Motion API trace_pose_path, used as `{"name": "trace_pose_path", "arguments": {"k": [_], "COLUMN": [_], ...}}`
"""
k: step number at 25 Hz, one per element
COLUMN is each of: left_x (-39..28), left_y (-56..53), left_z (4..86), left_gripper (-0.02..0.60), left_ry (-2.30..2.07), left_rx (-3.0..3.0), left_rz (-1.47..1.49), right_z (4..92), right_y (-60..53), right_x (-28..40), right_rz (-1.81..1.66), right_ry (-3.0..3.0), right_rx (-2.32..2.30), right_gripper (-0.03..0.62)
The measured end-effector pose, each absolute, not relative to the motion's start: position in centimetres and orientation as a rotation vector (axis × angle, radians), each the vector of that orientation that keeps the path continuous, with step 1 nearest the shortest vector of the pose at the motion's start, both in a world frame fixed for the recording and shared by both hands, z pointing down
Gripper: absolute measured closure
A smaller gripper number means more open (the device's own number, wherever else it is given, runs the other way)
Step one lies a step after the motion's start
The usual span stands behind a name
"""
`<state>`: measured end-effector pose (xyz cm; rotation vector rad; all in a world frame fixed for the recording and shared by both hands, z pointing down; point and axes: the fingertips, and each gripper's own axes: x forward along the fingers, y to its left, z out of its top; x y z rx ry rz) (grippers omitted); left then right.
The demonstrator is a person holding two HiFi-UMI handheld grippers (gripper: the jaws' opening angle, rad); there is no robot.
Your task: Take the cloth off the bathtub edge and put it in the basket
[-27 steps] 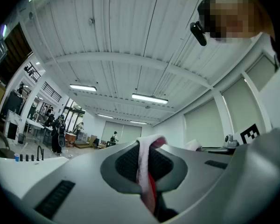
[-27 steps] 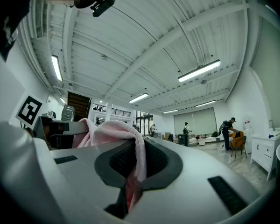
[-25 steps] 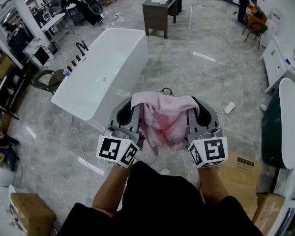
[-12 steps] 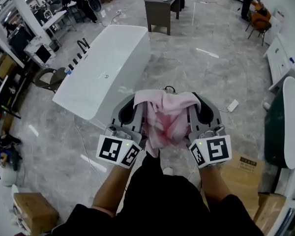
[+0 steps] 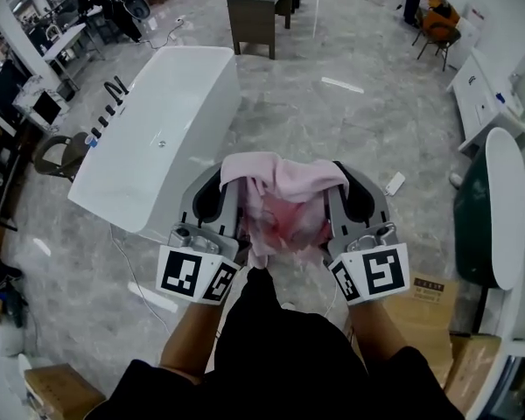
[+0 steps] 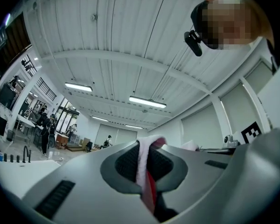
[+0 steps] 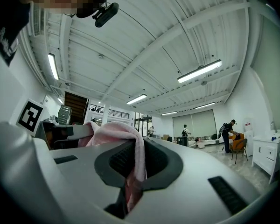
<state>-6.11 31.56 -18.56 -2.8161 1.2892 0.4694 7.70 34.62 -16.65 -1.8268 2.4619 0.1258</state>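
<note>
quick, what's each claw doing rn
left claw: closed on the pink cloth
right claw: closed on the same pink cloth

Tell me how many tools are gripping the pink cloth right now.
2. The left tool is shut on the cloth's left edge, the right tool on its right edge; the cloth hangs between them, clear of the bathtub.

Left gripper [image 5: 219,191], right gripper [image 5: 350,191]: jaws clamped

Pink cloth [image 5: 284,201], bunched & drooping, midair
</note>
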Motion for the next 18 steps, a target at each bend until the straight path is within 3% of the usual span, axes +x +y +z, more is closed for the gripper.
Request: {"name": "trace_pose_path", "arguments": {"k": [18], "left_x": [-4.1], "left_y": [14.7], "left_z": [-19.4], "left_gripper": [0.560], "left_ry": [1.159], "left_rx": [-2.930], "left_rz": [0.483], "right_z": [-18.6], "right_y": [17.1], "right_x": [7.2], "right_rz": [0.130], "right_ry": [2.433], "right_rx": [-1.936], "right_gripper": [0.556]}}
